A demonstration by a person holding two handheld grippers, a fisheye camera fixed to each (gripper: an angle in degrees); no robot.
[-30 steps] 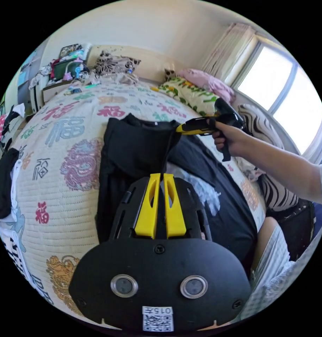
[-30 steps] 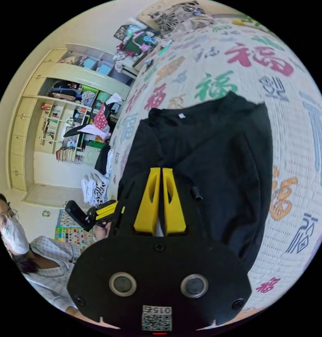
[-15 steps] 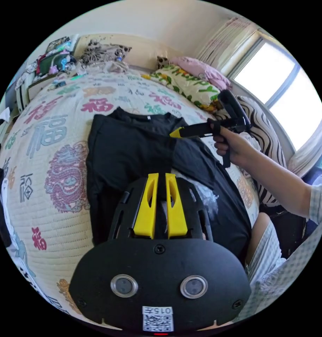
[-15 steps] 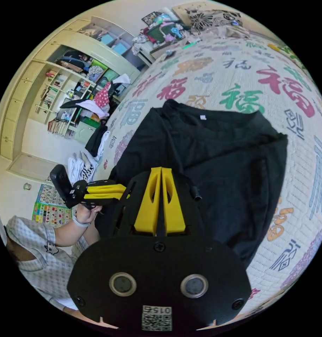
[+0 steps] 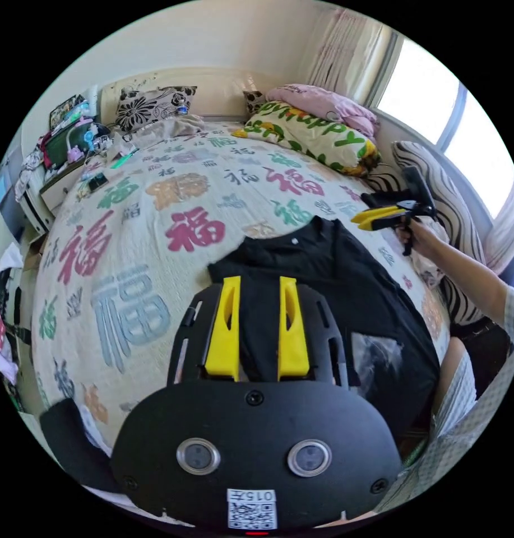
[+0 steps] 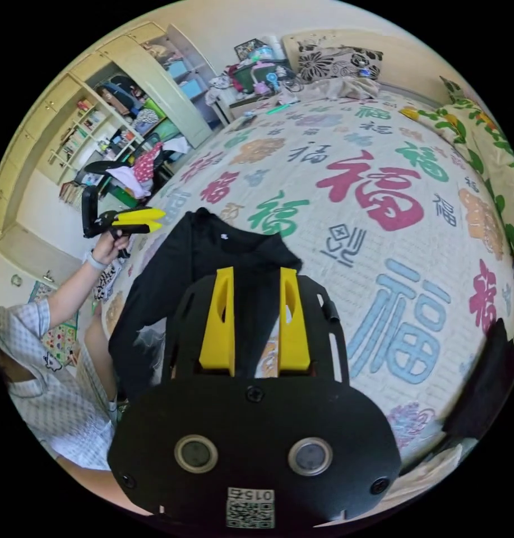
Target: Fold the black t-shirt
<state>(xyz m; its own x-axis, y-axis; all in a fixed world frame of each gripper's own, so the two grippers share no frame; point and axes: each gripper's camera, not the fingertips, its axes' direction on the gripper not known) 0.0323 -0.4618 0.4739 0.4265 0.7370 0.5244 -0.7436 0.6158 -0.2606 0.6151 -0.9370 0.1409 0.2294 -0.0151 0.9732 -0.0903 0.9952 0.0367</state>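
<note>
Nearest to you in the left gripper view, your left gripper has its yellow jaws spread apart with nothing between them but the cloth lying below. In the right gripper view your right gripper stands the same way, jaws parted and holding nothing.

Just past both sets of jaws lies the black t-shirt, folded lengthwise into a long strip on the bedspread, near the bed's edge closest to you. Its collar points toward the middle of the bed, with a small white tag showing inside; the hem end with a pale print hangs toward your body at the edge.

Off to the side in the left gripper view, your right hand holds the other tool above the bed's window-side edge, clear of the shirt. In the right gripper view your left hand holds its tool raised beyond the bed's edge, apart from the cloth.

Farther on, the printed quilt runs bare to the head of the bed, where a green-and-yellow pillow, a pink one and a dark floral cushion rest. Open shelves stand beyond the bed.
</note>
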